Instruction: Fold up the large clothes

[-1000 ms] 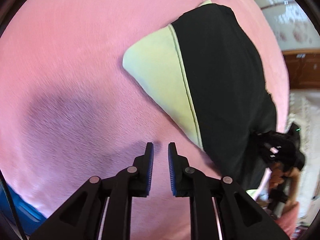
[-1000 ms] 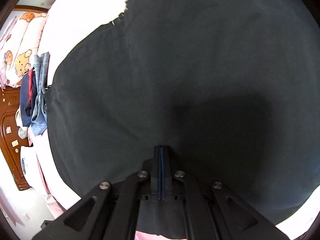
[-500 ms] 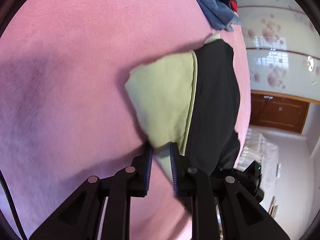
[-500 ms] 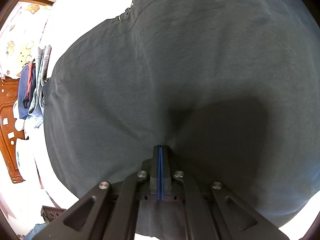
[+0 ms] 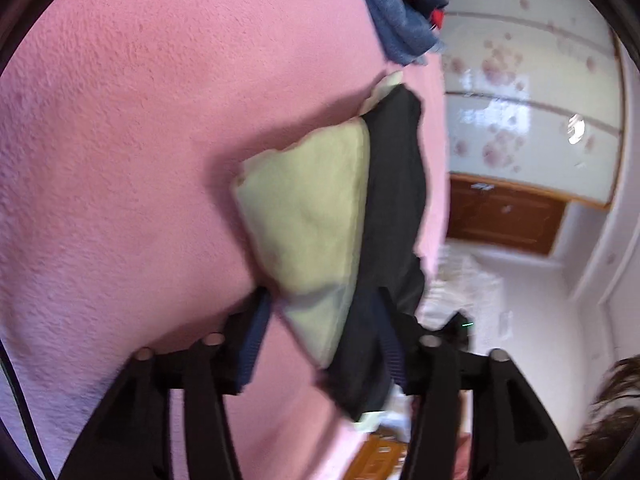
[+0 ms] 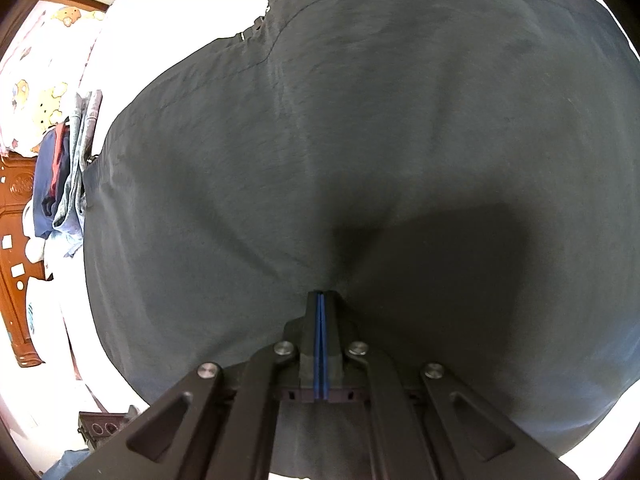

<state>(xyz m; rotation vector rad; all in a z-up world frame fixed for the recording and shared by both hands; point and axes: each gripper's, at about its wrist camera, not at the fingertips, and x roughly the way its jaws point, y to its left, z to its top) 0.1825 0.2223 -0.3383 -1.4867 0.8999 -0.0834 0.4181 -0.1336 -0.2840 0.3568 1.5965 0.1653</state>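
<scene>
Left fingers [image 5: 256,332] astride garment [image 5: 312,220] corner

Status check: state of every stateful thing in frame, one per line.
left gripper: open, jaws just widened, garment edge between them, pads not pressing it
right gripper: shut, tips against the dark cloth; a pinch can't be told
black garment: spread flat on the pink blanket
yellow-green panel: corner lifted, puffy
blue clothes: piled at bed edge
</scene>
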